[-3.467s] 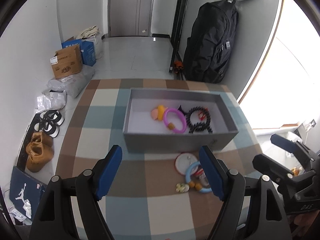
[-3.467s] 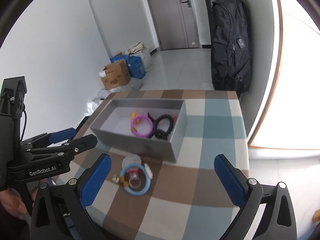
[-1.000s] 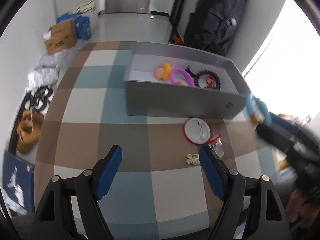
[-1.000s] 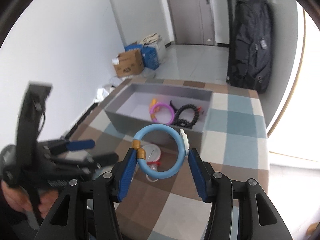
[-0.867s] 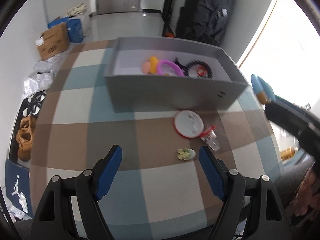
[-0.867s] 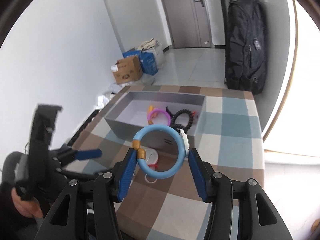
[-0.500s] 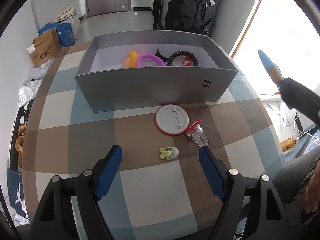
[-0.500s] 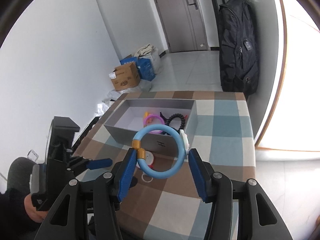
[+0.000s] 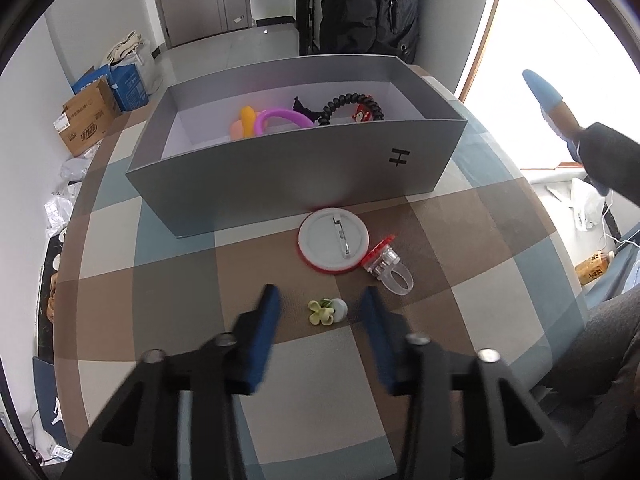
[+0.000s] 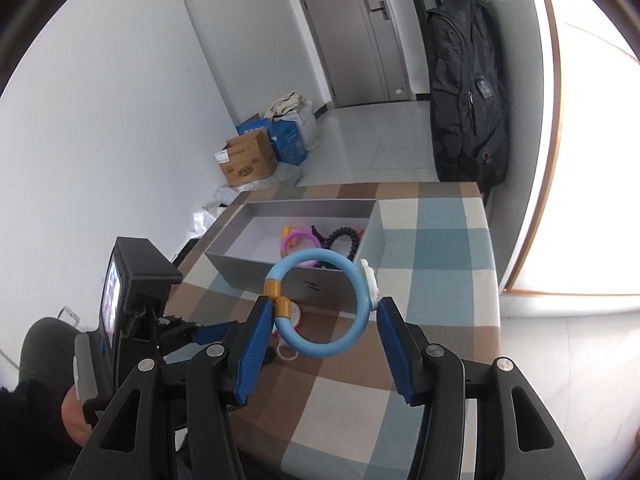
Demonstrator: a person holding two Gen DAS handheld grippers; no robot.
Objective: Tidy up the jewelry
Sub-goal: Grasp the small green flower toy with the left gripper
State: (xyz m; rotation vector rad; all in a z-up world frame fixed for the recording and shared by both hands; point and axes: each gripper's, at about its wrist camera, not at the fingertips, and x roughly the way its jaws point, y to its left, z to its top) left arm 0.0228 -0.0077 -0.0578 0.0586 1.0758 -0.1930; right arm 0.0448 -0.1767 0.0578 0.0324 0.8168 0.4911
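Three loose pieces: a flower clip point(image 9: 326, 311), a round pin badge point(image 9: 333, 239) and a clear ring with a red top point(image 9: 387, 265) lie on the checked bench point(image 9: 168, 248), lower centre of the left wrist view.
Left claw: the left claw point(image 9: 320, 306) has just been closing; its blue pads stand narrow on either side of the flower clip and do not touch it.
Right claw: the right claw point(image 10: 320, 320) is clamped on a blue bangle point(image 10: 322, 304), held upright at the centre of the right wrist view, with gold caps at its left and a white charm at its right.
Grey box: an open grey box point(image 9: 288, 168) stands above the loose pieces in the frame; the badge's top edge is just at its front wall.
Inside the box: a purple bangle point(image 9: 282, 117), a yellow and pink piece point(image 9: 244, 124) and a black coiled band point(image 9: 352, 104) with a red charm.
In the way: in the right wrist view the blue bangle covers part of the box front and of the badge.
Writing: a black "H" mark point(image 9: 399, 157) on the box front; print on the cardboard carton point(image 10: 248, 160) is too small to read.
Around: a dark backpack point(image 10: 466, 92) hangs at upper right, a blue box point(image 10: 290, 140) sits beside the carton, and a grey door point(image 10: 360, 32) stands at the top.
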